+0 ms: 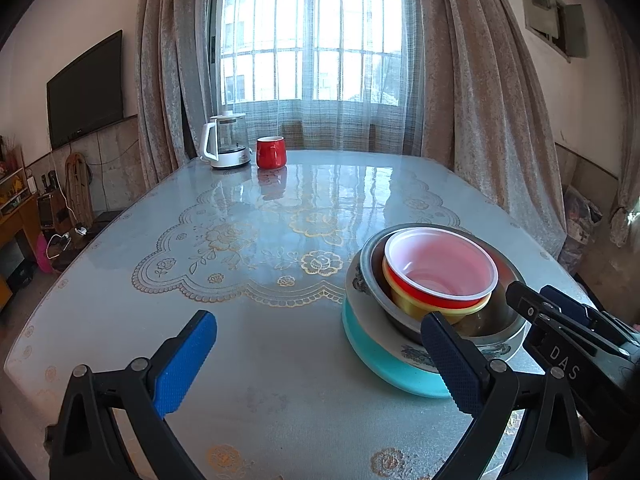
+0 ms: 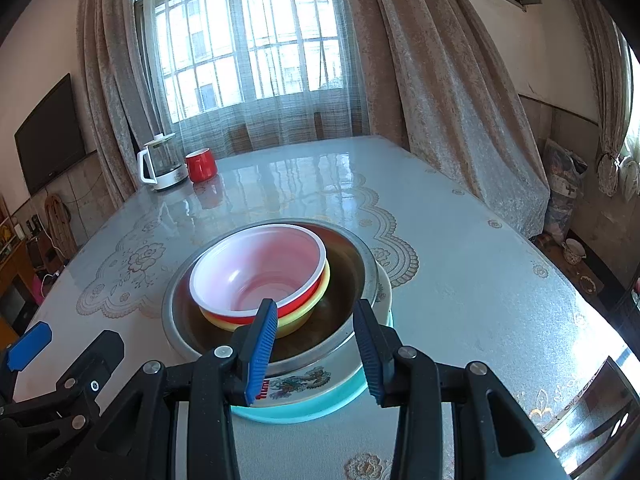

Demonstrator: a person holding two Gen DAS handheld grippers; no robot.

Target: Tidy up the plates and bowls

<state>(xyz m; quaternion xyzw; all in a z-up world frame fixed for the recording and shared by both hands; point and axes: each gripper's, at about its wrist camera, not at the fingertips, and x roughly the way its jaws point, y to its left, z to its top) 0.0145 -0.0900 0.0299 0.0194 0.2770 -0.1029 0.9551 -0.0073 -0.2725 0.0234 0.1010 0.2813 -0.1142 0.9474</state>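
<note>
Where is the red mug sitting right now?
The red mug stands at the far left end of the table, just right of the glass kettle, near the curtained window; both views show it.

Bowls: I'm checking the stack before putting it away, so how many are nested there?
3 that show: red bowl on top, yellow bowl under it, metal bowl around both, resting on stacked plates. More could hide between.
</note>
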